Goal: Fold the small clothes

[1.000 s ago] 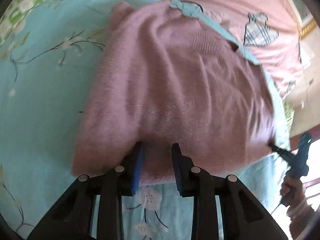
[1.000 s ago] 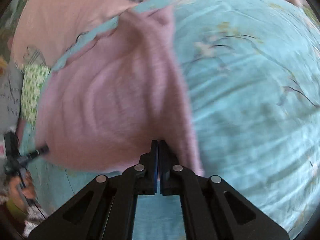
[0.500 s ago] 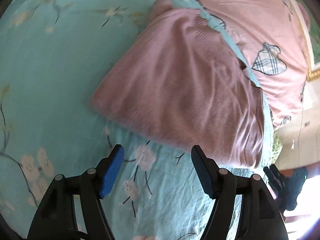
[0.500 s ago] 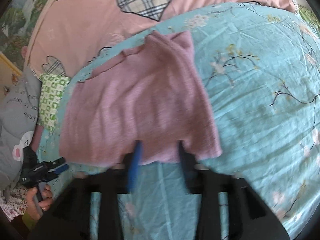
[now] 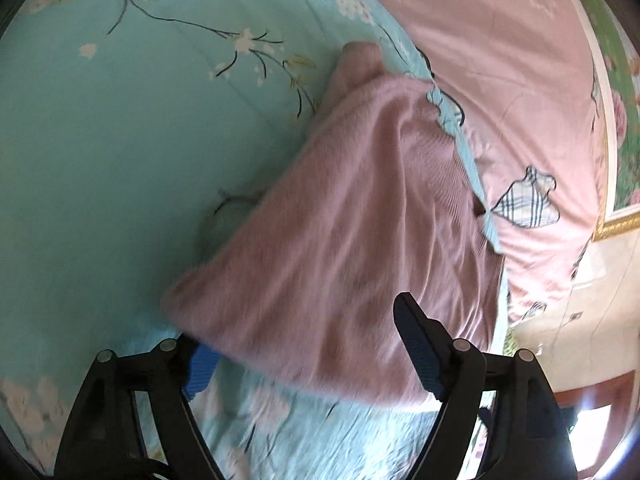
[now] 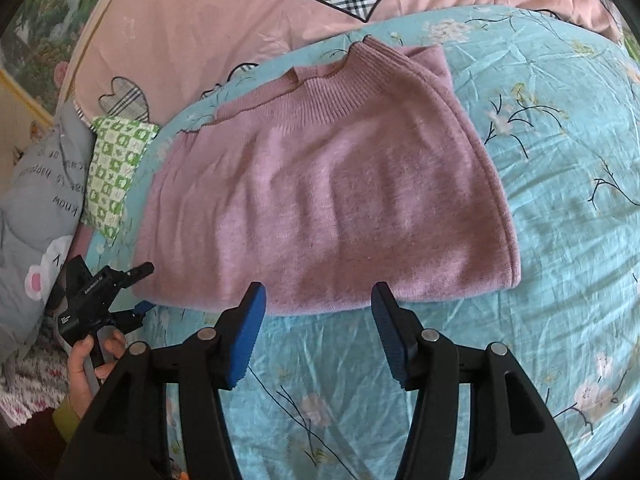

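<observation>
Mauve knit is seen once only: a single pink sweater (image 6: 320, 200) is laid folded on the turquoise floral bedsheet (image 6: 560, 240), its ribbed collar (image 6: 352, 80) turned toward the far side of the bed, where one pink quilt (image 6: 192, 32) with plaid heart patches is spread. One green-and-white checked pillow (image 6: 116, 172) and one grey cushion (image 6: 36, 196) are counted at the left edge of the right wrist view; on the cushion, mirrored grey lettering is printed, of which only "know" and "happened" can be partly made out. Two grippers are counted. The right gripper (image 6: 318, 336) is held just short of the sweater's near hem, its blue-padded jaws spread wide apart and nothing between them. The left gripper (image 5: 308, 356) is seen in its own view with jaws likewise wide apart, the sweater's near corner (image 5: 200, 300) lying over the left pad; from the right wrist view it (image 6: 136, 292) is seen at the sweater's left corner, held in a hand (image 6: 92, 364), and white lettering on its body is too small to be read. Compared with half a second earlier, the right gripper has been drawn back clear of the hem, and the left gripper has been brought closer to the sweater.
</observation>
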`<move>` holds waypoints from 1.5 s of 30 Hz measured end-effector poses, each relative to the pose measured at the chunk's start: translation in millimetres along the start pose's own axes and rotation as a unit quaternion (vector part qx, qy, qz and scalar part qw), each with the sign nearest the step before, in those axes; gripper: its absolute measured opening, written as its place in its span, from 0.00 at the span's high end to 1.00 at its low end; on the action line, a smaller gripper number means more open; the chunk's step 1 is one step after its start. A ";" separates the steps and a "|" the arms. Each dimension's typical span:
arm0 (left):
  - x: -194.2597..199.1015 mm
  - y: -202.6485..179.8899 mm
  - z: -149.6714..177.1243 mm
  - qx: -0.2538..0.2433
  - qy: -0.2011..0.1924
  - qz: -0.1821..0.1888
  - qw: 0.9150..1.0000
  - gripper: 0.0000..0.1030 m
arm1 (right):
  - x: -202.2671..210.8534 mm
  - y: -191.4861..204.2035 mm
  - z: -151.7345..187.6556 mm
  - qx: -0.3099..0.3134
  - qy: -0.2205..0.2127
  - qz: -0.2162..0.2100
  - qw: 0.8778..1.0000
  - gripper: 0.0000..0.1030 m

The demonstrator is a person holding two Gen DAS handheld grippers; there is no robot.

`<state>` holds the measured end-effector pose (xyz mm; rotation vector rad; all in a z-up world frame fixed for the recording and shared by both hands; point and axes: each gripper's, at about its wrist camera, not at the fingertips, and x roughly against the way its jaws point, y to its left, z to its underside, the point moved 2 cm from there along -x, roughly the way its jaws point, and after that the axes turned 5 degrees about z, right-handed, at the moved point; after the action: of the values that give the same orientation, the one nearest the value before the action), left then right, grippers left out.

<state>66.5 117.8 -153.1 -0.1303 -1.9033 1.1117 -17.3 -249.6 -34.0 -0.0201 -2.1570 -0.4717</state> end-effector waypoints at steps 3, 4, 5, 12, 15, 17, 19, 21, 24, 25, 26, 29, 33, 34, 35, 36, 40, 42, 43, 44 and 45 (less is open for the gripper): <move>-6.5 -4.1 -11.8 -0.012 -0.005 -0.005 1.000 0.23 | 1.6 -0.2 -1.1 -0.021 -0.012 -0.003 1.000 0.44; -7.4 -4.8 -15.1 -0.011 -0.010 -0.007 1.000 0.24 | 1.3 -1.1 -1.3 -0.024 -0.011 -0.004 1.000 0.43; -7.6 -5.2 -18.3 -0.011 -0.017 -0.008 1.000 0.26 | -0.5 -2.6 -0.9 -0.026 -0.007 -0.008 1.000 0.43; -5.0 4.9 -28.4 0.032 -0.053 0.003 0.998 0.73 | -11.4 -24.4 -16.1 -0.021 0.009 -0.021 1.000 0.43; 0.8 -22.7 -24.1 -0.012 -0.066 -0.001 0.998 0.78 | -13.1 -34.1 -30.3 -0.021 0.005 -0.030 0.999 0.43; 3.3 -45.3 -19.4 -0.040 -0.072 0.003 0.997 0.80 | -15.0 -37.9 -41.0 -0.019 0.007 -0.044 0.999 0.43; 0.7 -81.4 -11.2 -0.082 -0.066 0.021 0.994 0.81 | -17.0 -39.2 -51.1 -0.012 0.008 -0.054 0.998 0.43; -8.3 -114.6 -0.2 -0.121 -0.052 0.034 0.991 0.81 | -18.4 -40.0 -60.7 -0.009 0.007 -0.067 0.998 0.43; -34.2 -163.7 25.3 -0.179 -0.014 0.059 0.982 0.81 | -23.4 -40.9 -78.7 -0.013 0.011 -0.097 0.995 0.43; -47.0 -178.1 36.7 -0.195 0.004 0.067 0.979 0.81 | -26.4 -41.2 -86.4 -0.017 0.015 -0.110 0.994 0.43; -56.4 -186.2 45.2 -0.206 0.017 0.070 0.976 0.81 | -29.0 -41.4 -92.9 -0.020 0.020 -0.119 0.993 0.43; -90.6 -202.3 75.7 -0.242 0.063 0.061 0.966 0.82 | -37.2 -41.5 -110.8 -0.032 0.028 -0.153 0.987 0.43; -113.8 -203.3 91.4 -0.251 0.086 0.043 0.963 0.82 | -61.9 -36.5 -132.1 -0.037 0.053 -0.183 0.981 0.39; -113.6 -203.3 91.2 -0.253 0.086 0.042 0.963 0.82 | -70.0 -33.6 -135.9 -0.037 0.059 -0.187 0.980 0.38; -112.7 -203.8 91.0 -0.257 0.085 0.041 0.962 0.82 | -80.5 -29.0 -139.8 -0.038 0.068 -0.193 0.978 0.38; -111.0 -205.0 90.1 -0.265 0.083 0.036 0.960 0.82 | -88.7 -24.1 -143.3 -0.037 0.076 -0.198 0.977 0.38; -112.1 -210.1 88.8 -0.271 0.082 0.028 0.959 0.82 | -123.9 8.5 -150.7 -0.010 0.101 -0.215 0.971 0.38; -110.3 -209.0 88.8 -0.274 0.082 0.021 0.958 0.82 | -140.8 24.3 -151.7 -0.002 0.122 -0.221 0.968 0.50; -107.0 -206.6 89.7 -0.278 0.081 0.018 0.957 0.82 | -144.5 32.3 -152.2 0.004 0.125 -0.232 0.965 0.61; -104.9 -208.6 91.1 -0.284 0.079 0.013 0.955 0.82 | -145.1 40.2 -153.8 0.017 0.124 -0.227 0.966 0.78; -100.0 -211.7 93.5 -0.291 0.077 0.011 0.954 0.82 | -140.5 46.7 -156.6 0.033 0.119 -0.218 0.968 0.83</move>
<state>124.7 -116.1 -78.9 -0.5500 -2.0350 0.5053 197.5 -237.4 -47.8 0.5320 -1.9333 -0.6163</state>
